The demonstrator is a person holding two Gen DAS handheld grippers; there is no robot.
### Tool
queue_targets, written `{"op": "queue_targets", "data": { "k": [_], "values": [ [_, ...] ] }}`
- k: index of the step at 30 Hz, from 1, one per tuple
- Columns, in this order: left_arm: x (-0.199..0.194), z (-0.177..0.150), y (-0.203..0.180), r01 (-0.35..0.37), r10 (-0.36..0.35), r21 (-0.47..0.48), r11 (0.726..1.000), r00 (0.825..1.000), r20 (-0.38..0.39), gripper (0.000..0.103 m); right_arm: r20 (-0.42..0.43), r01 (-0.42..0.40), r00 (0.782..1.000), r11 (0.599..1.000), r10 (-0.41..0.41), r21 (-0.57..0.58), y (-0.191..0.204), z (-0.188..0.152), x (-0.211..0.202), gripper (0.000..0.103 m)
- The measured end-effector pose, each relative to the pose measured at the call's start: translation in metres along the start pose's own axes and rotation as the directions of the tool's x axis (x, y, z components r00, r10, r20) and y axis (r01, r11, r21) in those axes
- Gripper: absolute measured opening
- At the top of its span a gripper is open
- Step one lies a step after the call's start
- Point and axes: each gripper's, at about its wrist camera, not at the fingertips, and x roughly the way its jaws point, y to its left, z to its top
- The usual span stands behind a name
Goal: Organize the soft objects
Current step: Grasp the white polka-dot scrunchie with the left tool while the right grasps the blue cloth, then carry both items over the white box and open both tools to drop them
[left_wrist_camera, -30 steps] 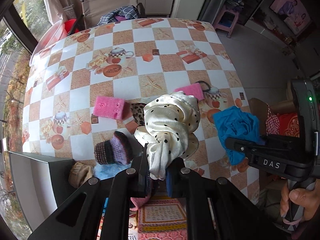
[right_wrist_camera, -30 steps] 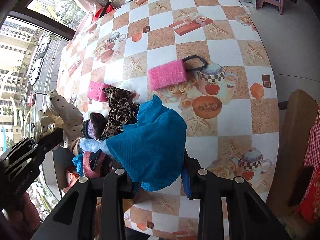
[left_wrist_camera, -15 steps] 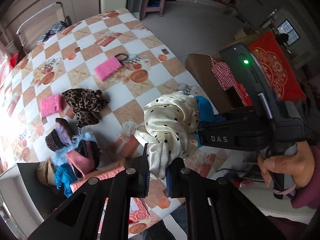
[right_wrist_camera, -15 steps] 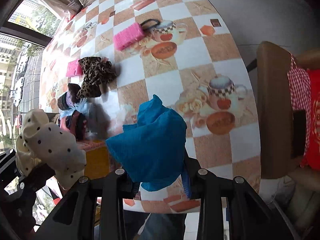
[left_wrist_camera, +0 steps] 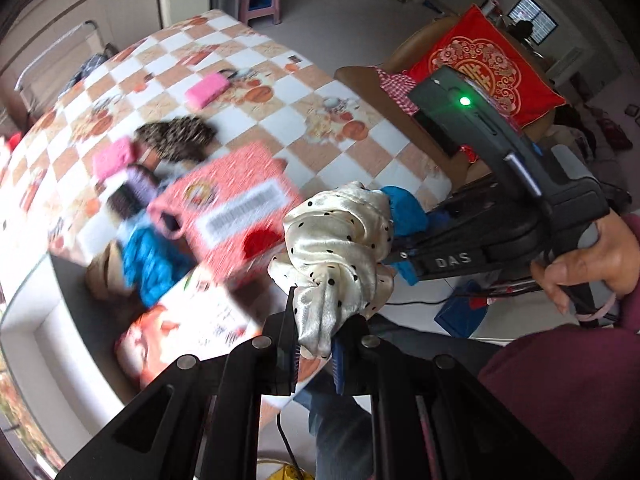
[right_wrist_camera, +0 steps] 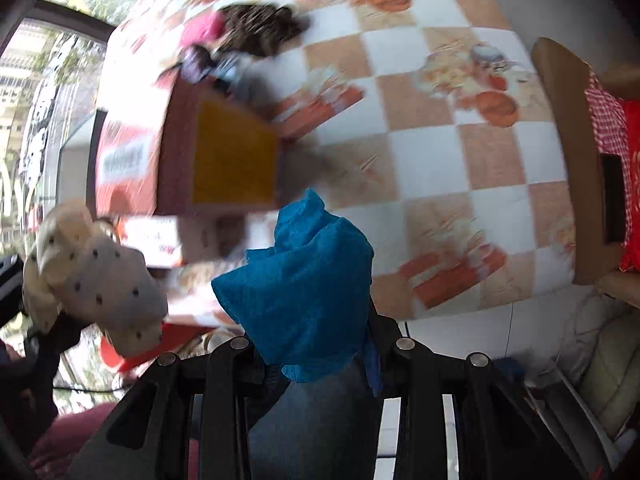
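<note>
Room: checkered tablecloth [left_wrist_camera: 344, 92] patterned with teapots and starfish, a chair with a red cushion [left_wrist_camera: 488, 64] beside it, a window on the far side.
Cream cloth: a polka-dot satin cloth [left_wrist_camera: 340, 248] is bunched and lifted off the table, pinched at its lower end between the fingers of the left gripper [left_wrist_camera: 316, 344].
Blue cloth: a blue cloth [right_wrist_camera: 300, 292] hangs in the air, clamped in the same way by the right gripper [right_wrist_camera: 316, 364], just beside the cream one.
Box: a red carton [left_wrist_camera: 228, 208] with a yellow inside [right_wrist_camera: 232, 156] stands near the table edge, blurred by motion; it looks like the place for the soft things, though I cannot be sure.
Still on the table: a leopard-print piece [left_wrist_camera: 176, 144], two pink sponges [left_wrist_camera: 206, 92], a purple knitted item [left_wrist_camera: 136, 188] and more blue fabric [left_wrist_camera: 148, 260].
Step in hand: I judge this the carrying stage, both cloths held up and neither set down yet.
Next move: each cloth needs bringing over the box opening, then the fingers spread so it drops inside and does not snag on the rim.
</note>
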Motion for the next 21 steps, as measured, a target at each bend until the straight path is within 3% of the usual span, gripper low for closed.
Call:
{"op": "queue_targets", "data": {
  "k": [5,11,16,21],
  "values": [
    [-0.017,-0.042,0.034,-0.045,0.047,-0.121,0.992,0.999,0.013,0.014,-0.043,-0.014,0.999,0.992,0.008,-0.129,0.048,-0.012,0.009,0.035],
    [-0.049,-0.079,0.076,-0.089,0.126,-0.322,0.942,0.987,0.097,0.014,-0.051,0.001,0.999,0.944,-0.019,-0.331,0.114,-0.014,0.007,0.035],
    [-0.071,-0.108,0.118,-0.129,0.224,-0.497,0.858,0.965,0.137,0.014,-0.042,0.016,0.998,0.879,-0.041,-0.476,0.172,-0.01,0.002,0.035],
    [-0.077,-0.137,0.163,-0.176,0.309,-0.621,0.764,0.944,0.113,0.014,-0.024,0.02,0.999,0.83,-0.04,-0.557,0.217,0.0,-0.002,0.035]
  ]
}}
